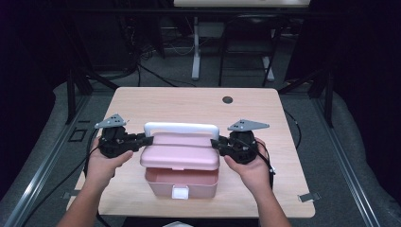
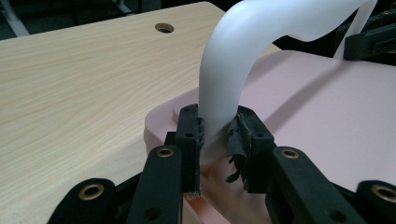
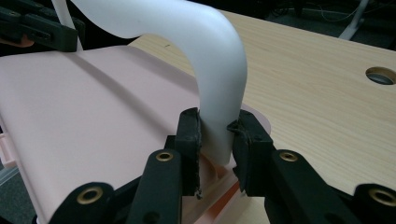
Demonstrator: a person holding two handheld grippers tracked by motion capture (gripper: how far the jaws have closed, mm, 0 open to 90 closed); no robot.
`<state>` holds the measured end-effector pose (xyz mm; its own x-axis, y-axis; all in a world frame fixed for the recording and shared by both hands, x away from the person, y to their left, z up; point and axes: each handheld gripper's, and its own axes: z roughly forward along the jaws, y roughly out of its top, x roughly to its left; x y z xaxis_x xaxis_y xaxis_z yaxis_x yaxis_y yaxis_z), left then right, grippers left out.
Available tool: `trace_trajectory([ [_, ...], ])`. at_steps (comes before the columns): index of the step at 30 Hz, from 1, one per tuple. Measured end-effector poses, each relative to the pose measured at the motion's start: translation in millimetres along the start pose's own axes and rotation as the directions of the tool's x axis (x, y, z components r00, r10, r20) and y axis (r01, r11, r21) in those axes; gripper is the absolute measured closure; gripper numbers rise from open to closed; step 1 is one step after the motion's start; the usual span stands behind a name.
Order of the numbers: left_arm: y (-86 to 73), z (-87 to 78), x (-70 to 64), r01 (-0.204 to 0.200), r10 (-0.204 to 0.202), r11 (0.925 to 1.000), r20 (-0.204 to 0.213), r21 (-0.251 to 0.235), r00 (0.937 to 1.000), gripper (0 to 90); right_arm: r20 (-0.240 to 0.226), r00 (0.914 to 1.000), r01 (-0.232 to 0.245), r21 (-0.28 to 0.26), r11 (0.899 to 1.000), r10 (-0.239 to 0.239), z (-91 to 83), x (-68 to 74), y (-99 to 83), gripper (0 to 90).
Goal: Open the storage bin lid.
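A pink plastic box with a pink lid and a white latch stands near the table's front edge. A white handle arches over the lid. My left gripper is shut on the handle's left end, close to where it meets the lid. My right gripper is shut on the handle's right end, just above the lid. The lid looks tilted up off the box at the front.
The wooden table has a round cable hole at the back right. Dark floor, cables and stand legs lie beyond the far edge. Bare tabletop lies behind and to both sides of the box.
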<state>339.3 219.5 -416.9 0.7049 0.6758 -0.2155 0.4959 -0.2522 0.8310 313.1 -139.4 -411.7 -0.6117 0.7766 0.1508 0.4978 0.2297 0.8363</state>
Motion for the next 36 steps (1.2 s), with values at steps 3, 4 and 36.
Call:
trace_trajectory([
  [3, 2.4, -1.2, 0.9, -0.002, 0.002, 1.0000, -0.001, -0.004, 1.0000, 73.3, -0.004, 1.0000, -0.003, 0.006, 1.000, 0.003, -0.8, -0.7, 3.3, 72.9],
  [4, 3.0, -1.8, 1.7, -0.004, 0.004, 1.0000, 0.000, -0.002, 1.0000, 73.3, -0.007, 1.0000, -0.006, 0.005, 1.000, 0.006, -0.8, -0.5, 4.1, 72.9],
  [36, -41.9, -32.7, -4.5, -0.027, 0.027, 0.9996, 0.011, 0.006, 0.9996, 88.4, -0.042, 0.9987, -0.030, -0.033, 0.999, 0.029, -1.1, -4.6, 0.0, 73.5],
])
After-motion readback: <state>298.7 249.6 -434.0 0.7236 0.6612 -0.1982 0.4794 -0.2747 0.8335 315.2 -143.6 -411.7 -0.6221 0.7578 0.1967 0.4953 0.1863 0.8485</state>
